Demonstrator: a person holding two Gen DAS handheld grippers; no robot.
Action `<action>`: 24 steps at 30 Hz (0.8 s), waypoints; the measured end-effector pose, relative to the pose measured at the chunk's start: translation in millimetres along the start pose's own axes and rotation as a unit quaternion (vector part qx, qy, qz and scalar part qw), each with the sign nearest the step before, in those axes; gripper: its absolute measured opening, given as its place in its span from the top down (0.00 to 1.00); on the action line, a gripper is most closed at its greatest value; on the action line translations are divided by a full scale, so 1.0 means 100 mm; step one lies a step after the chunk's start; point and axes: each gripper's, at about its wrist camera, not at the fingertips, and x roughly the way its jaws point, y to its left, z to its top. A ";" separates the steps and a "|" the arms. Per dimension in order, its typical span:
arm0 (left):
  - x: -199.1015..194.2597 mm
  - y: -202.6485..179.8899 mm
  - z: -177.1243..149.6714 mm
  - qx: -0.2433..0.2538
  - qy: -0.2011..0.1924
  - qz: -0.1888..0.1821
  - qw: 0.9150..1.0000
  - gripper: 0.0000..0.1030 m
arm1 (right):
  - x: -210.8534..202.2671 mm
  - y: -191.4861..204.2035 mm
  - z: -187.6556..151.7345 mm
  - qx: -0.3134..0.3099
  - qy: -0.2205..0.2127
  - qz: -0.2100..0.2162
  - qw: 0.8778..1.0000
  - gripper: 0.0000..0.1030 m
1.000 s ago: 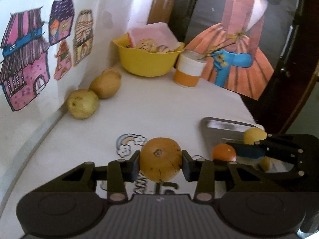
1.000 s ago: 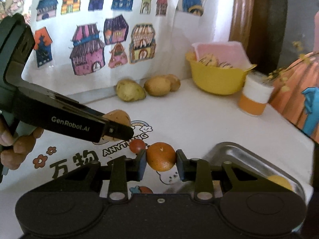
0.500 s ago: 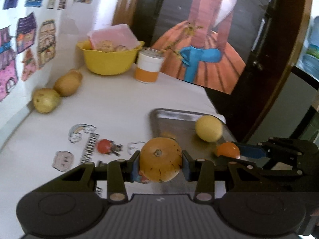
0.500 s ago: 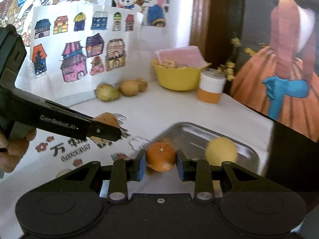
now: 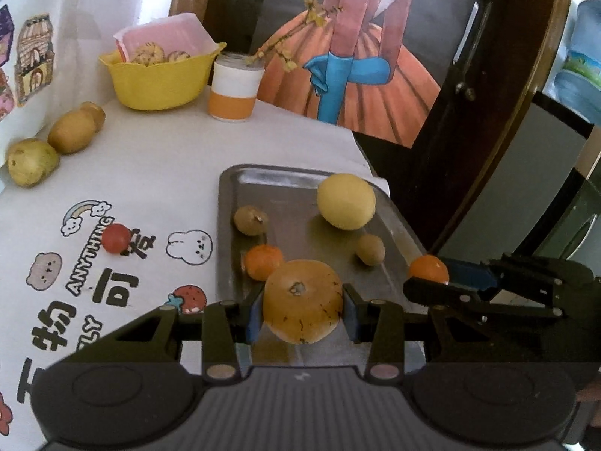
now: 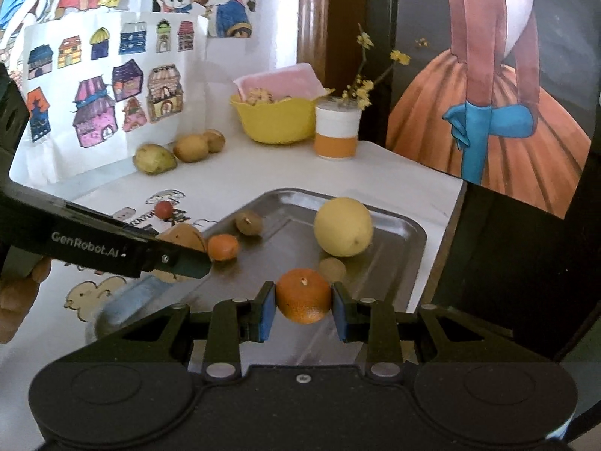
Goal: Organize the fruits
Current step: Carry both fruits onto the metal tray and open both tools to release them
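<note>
My left gripper [image 5: 302, 310] is shut on a large brownish-orange fruit [image 5: 302, 300], held over the near end of a metal tray [image 5: 289, 184]. My right gripper [image 6: 302, 310] is shut on a small orange [image 6: 303, 295] above the tray's [image 6: 409, 233] near right part. In the tray lie a yellow lemon [image 5: 345, 201], a small orange [image 5: 263, 261] and two brown kiwis [image 5: 251, 220] [image 5: 370, 250]. In the right wrist view the left gripper's arm [image 6: 94, 244] comes in from the left with its fruit [image 6: 182, 236].
A red cherry tomato [image 5: 115, 238] sits on the printed tablecloth left of the tray. Potatoes [image 5: 32, 161] lie by the wall. A yellow bowl [image 5: 157, 79] and an orange-white cup [image 5: 233, 92] stand at the back. The table edge drops off right of the tray.
Both grippers have carried their fruits rightward and forward, from over the tablecloth to above the tray. Both stay shut.
</note>
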 end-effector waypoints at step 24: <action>0.16 0.05 -0.03 -0.001 0.024 0.016 1.000 0.55 | 0.26 -0.04 -0.04 0.012 0.017 0.008 1.000 0.66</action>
